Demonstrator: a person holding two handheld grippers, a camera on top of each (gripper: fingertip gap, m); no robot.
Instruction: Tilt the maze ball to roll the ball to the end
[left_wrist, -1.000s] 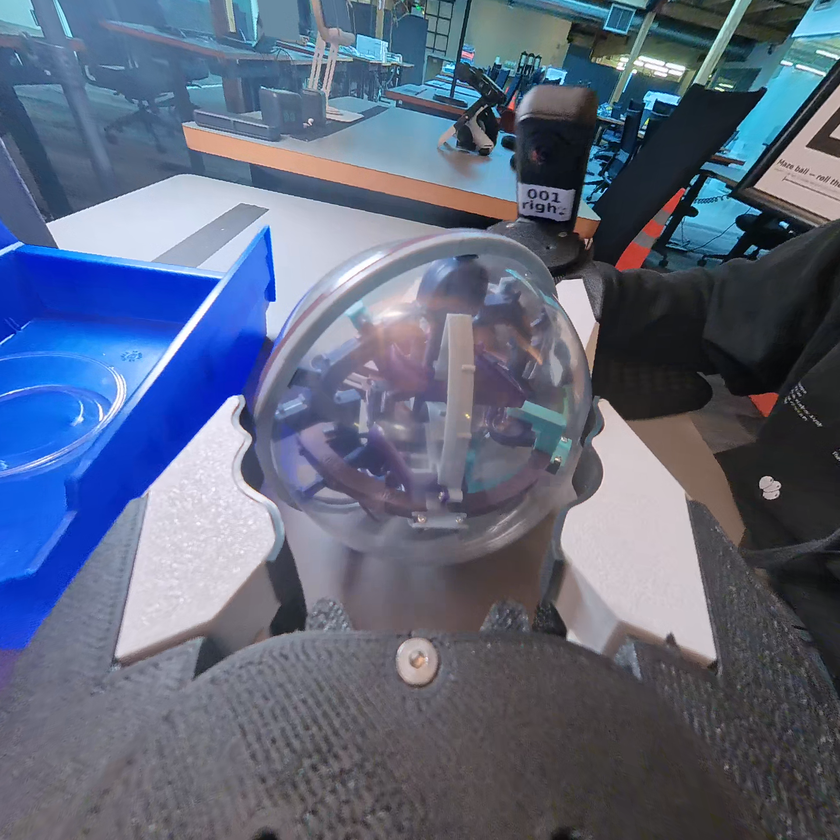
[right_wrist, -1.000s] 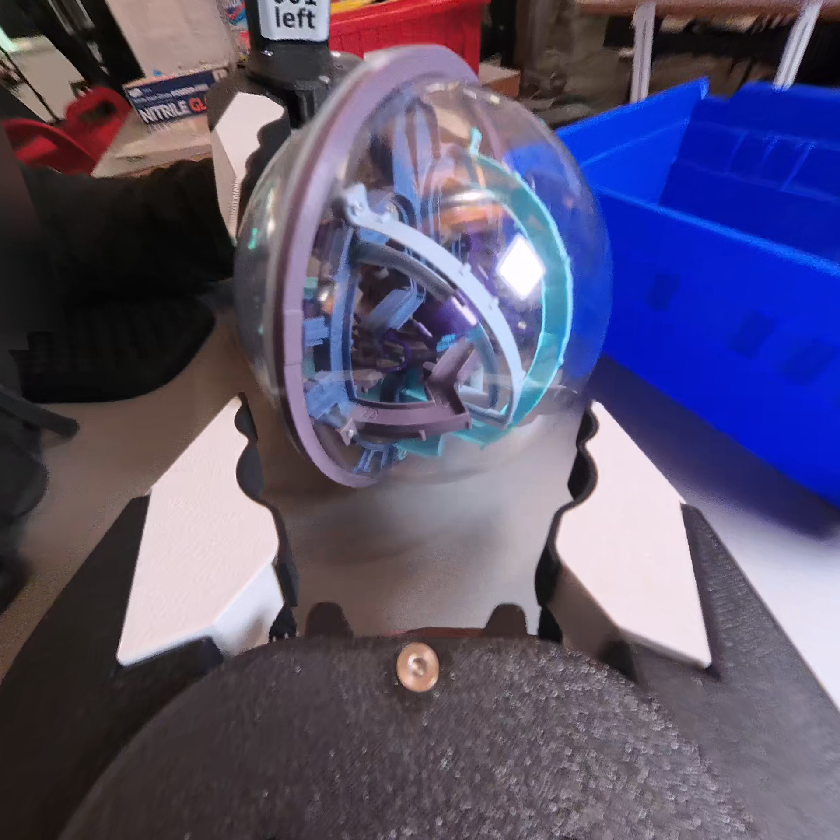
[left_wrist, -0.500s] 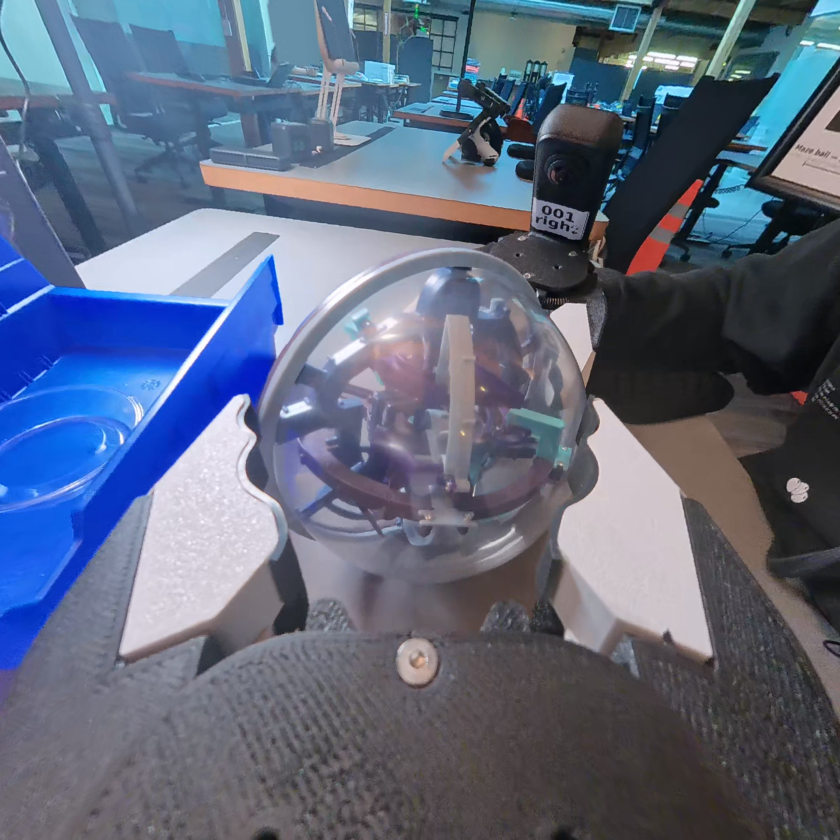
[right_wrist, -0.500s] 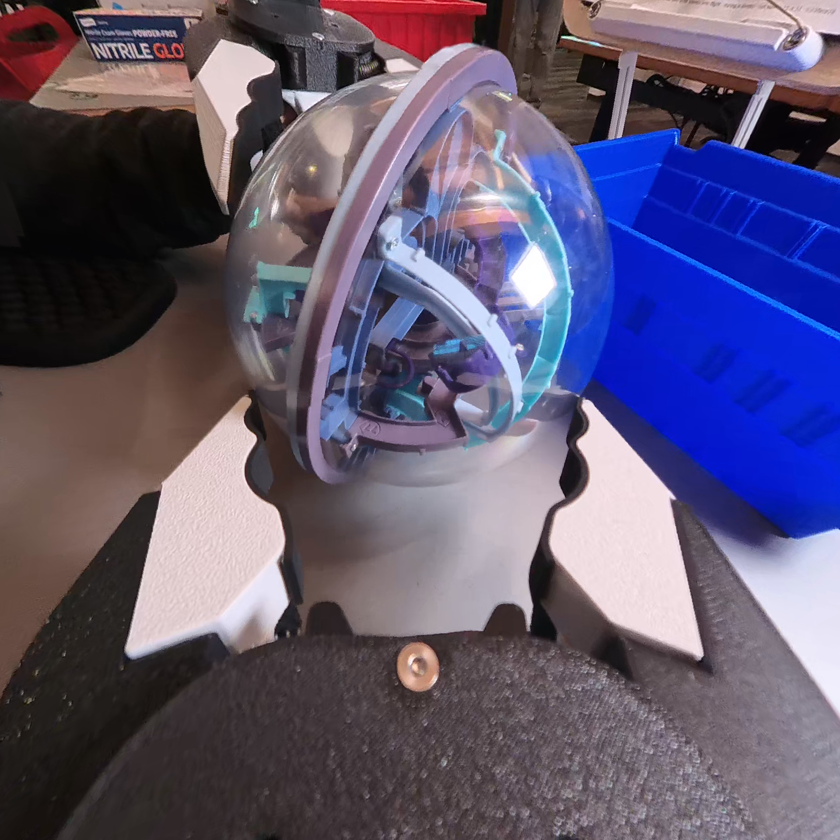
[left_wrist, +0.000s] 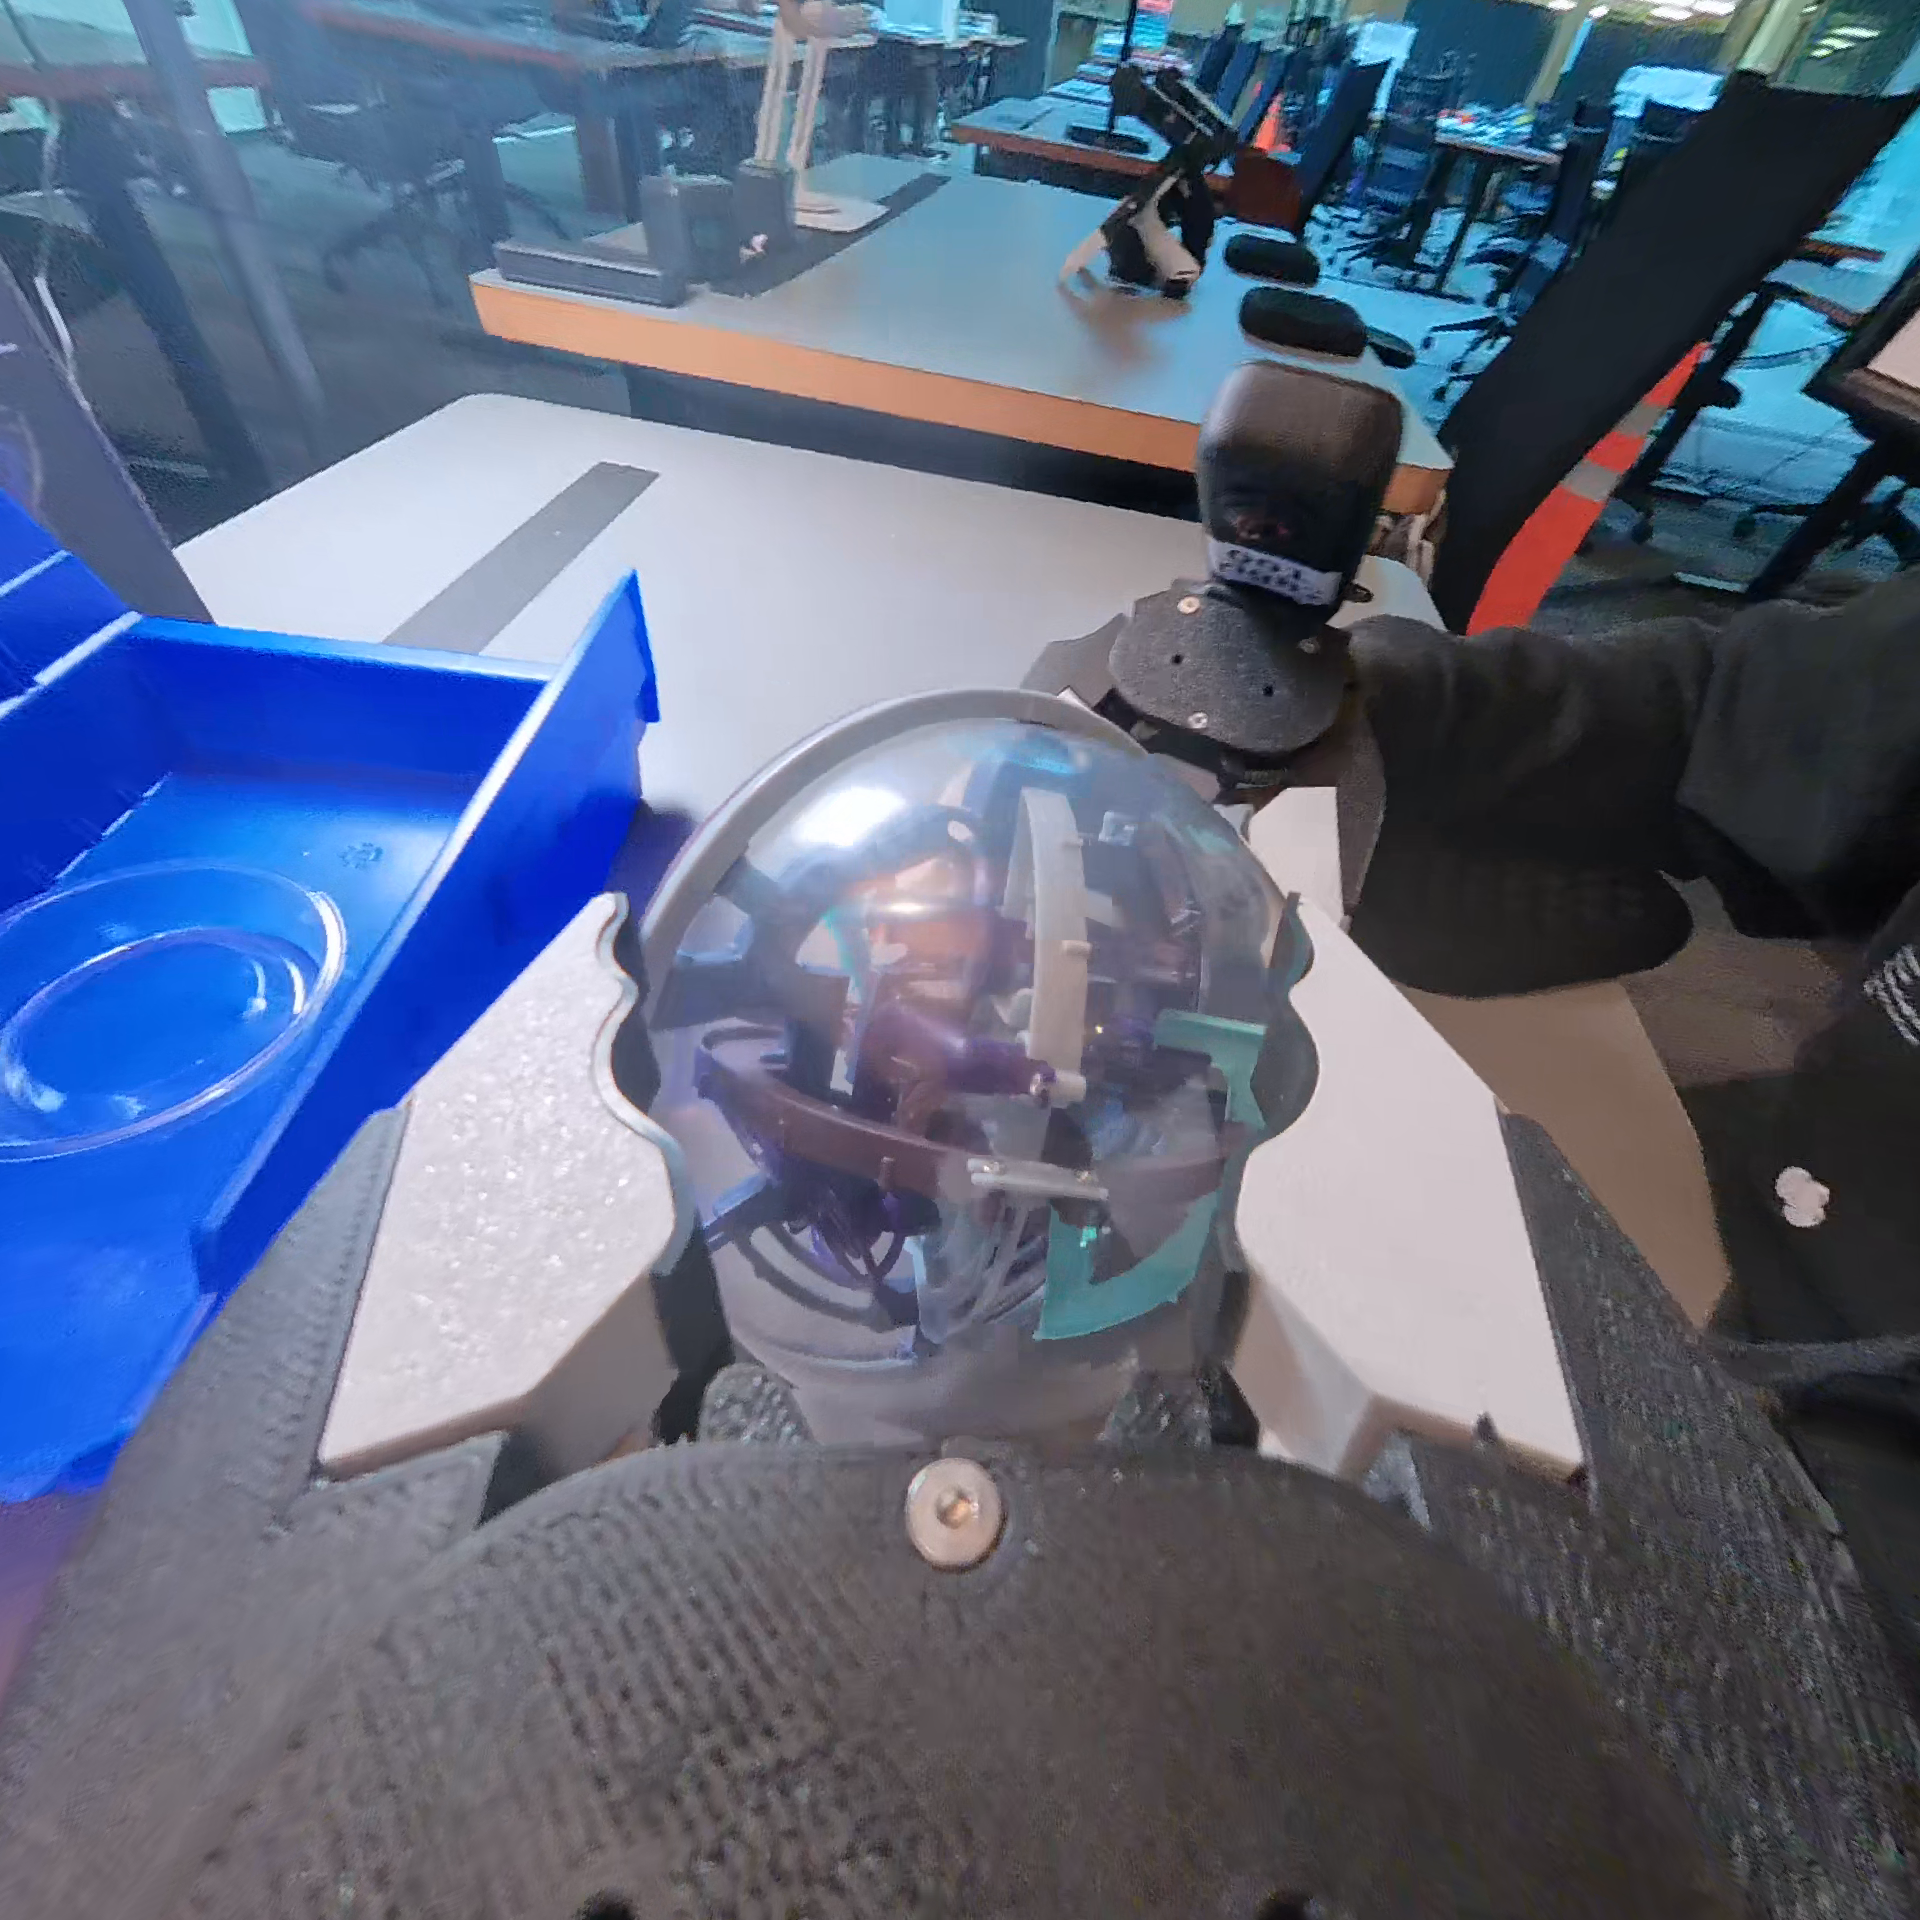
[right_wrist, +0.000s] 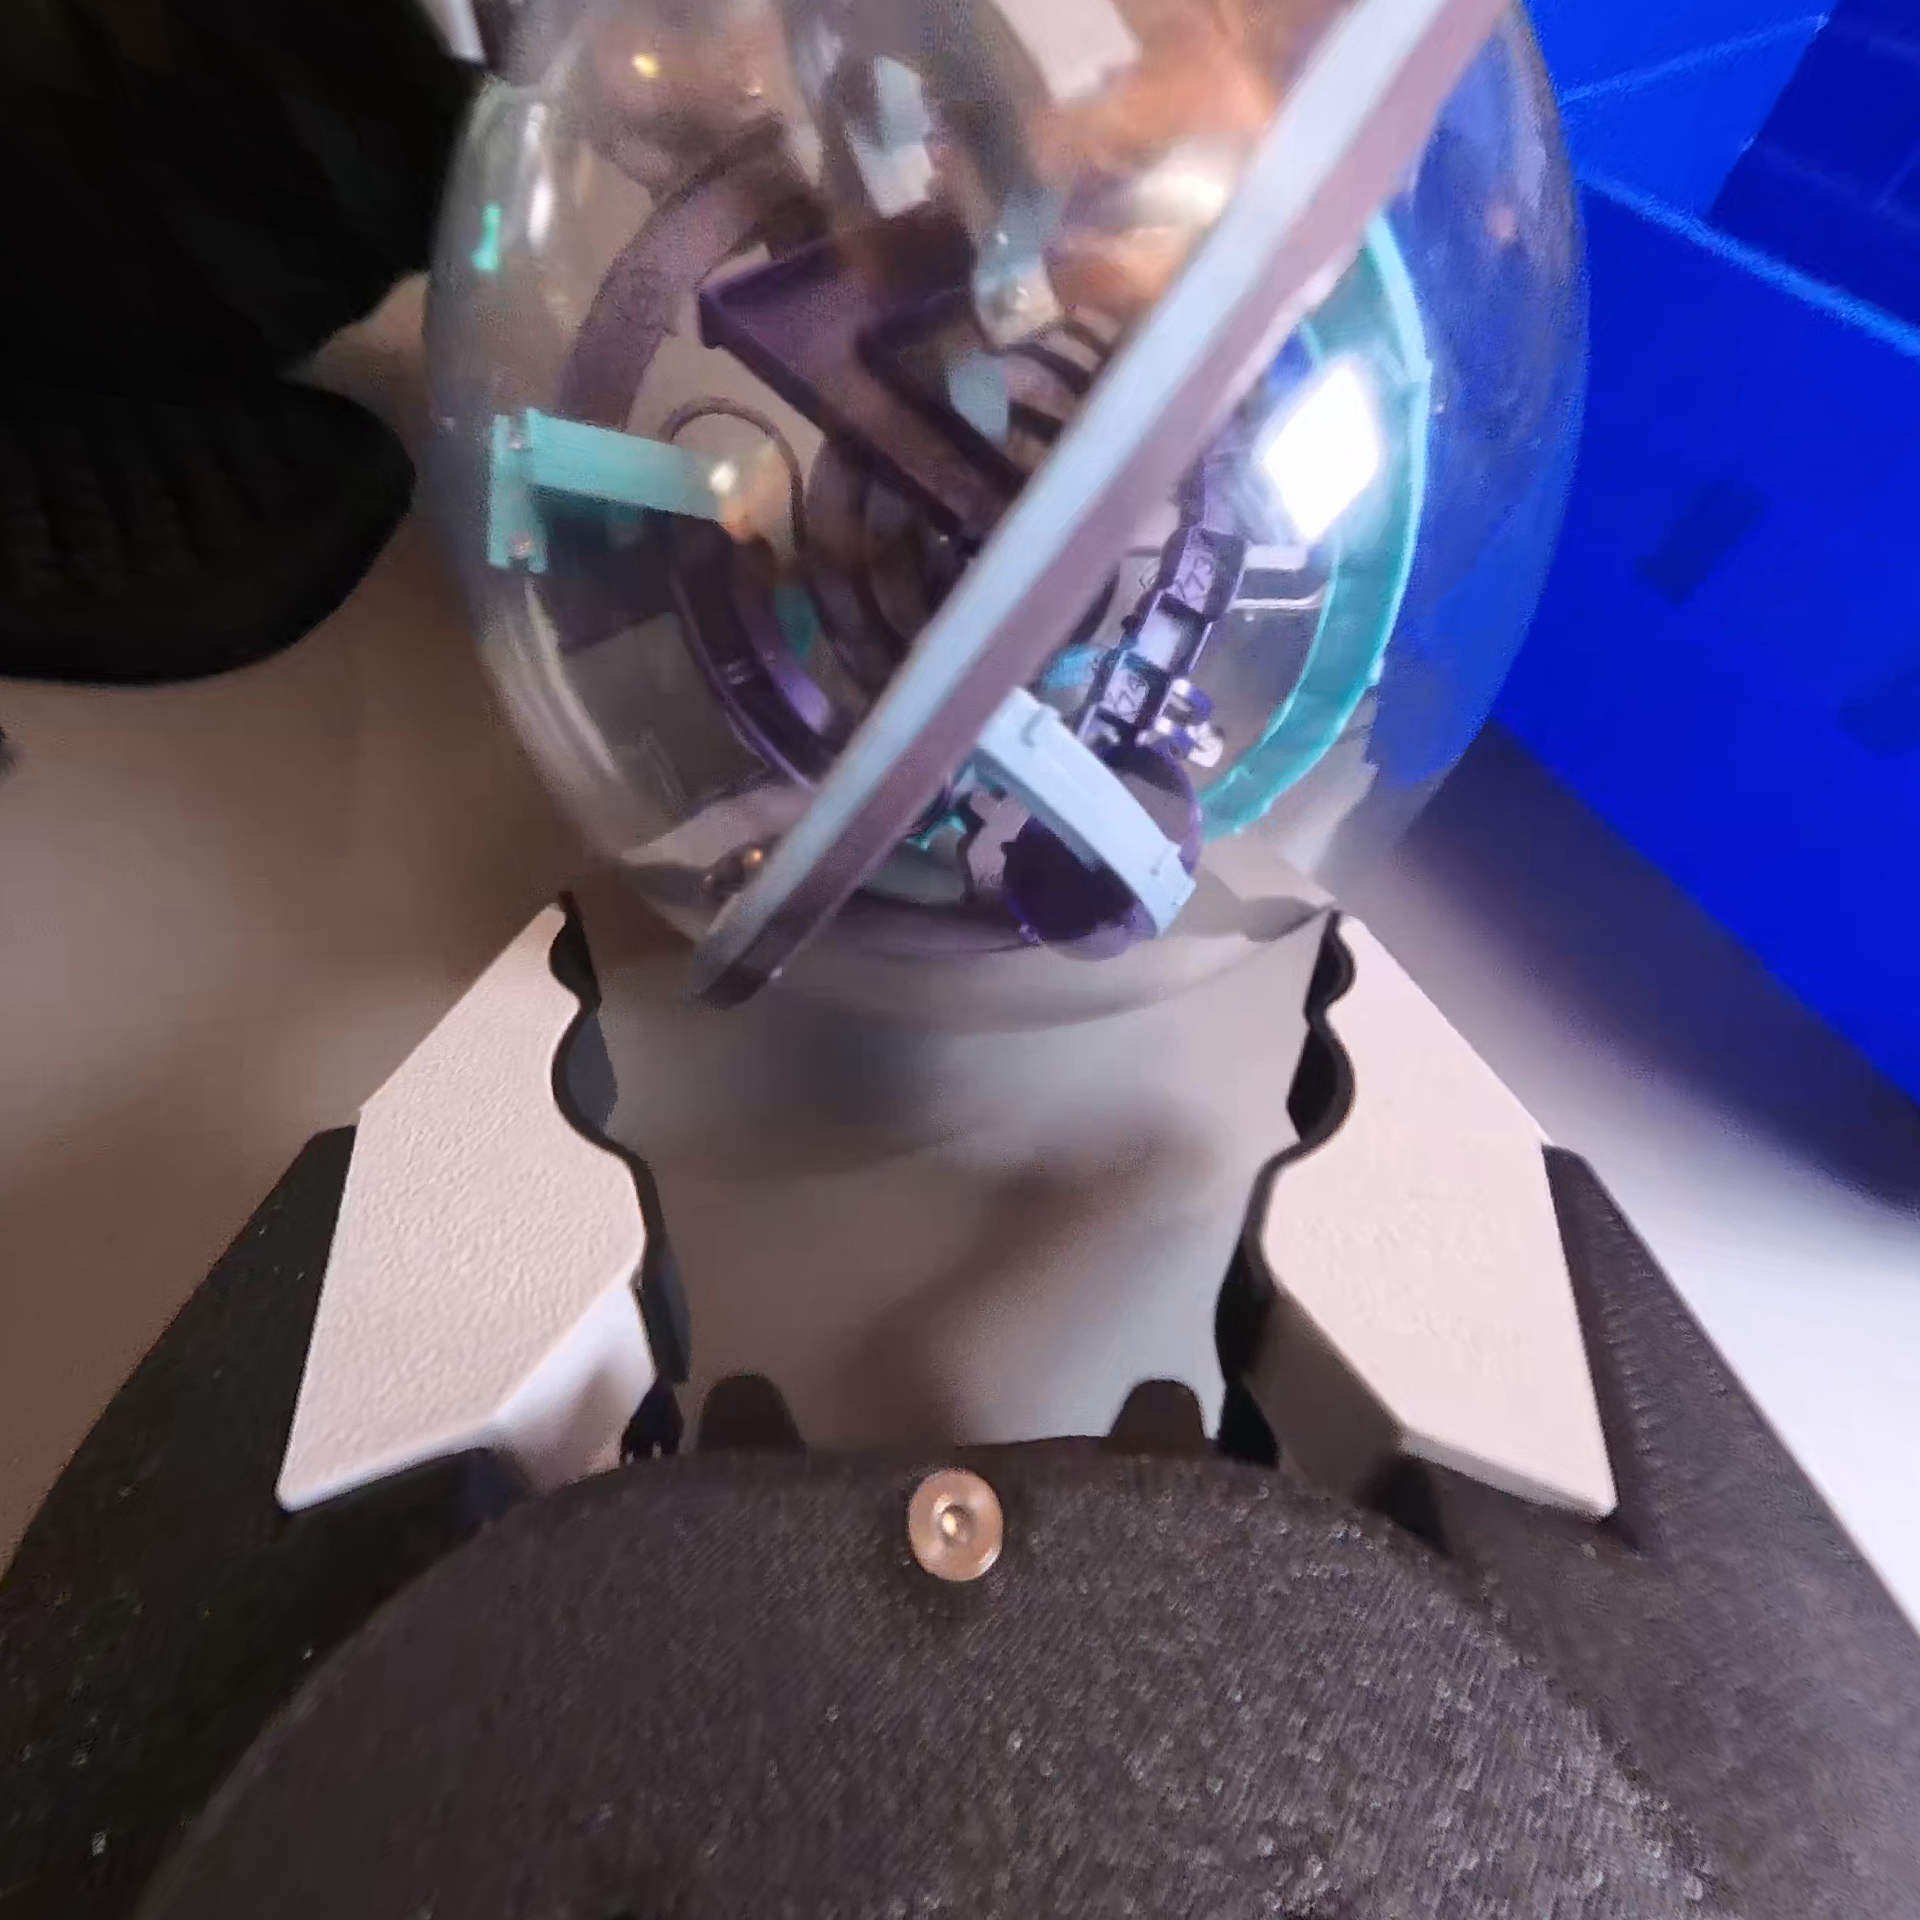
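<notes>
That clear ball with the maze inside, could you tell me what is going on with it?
A person holds the maze ball between two handheld grippers. The left gripper grips its sides; the right gripper meets it from the opposite side, its fingertips at the sphere's lower edge. The grey seam ring is tilted. A blue bin stands beside it.

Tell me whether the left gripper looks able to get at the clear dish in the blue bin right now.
Probably not: the left gripper is closed on the maze ball. The clear dish lies uncovered in the blue bin.

Glossy clear plastic maze ball (left_wrist: 966, 1049)
</notes>
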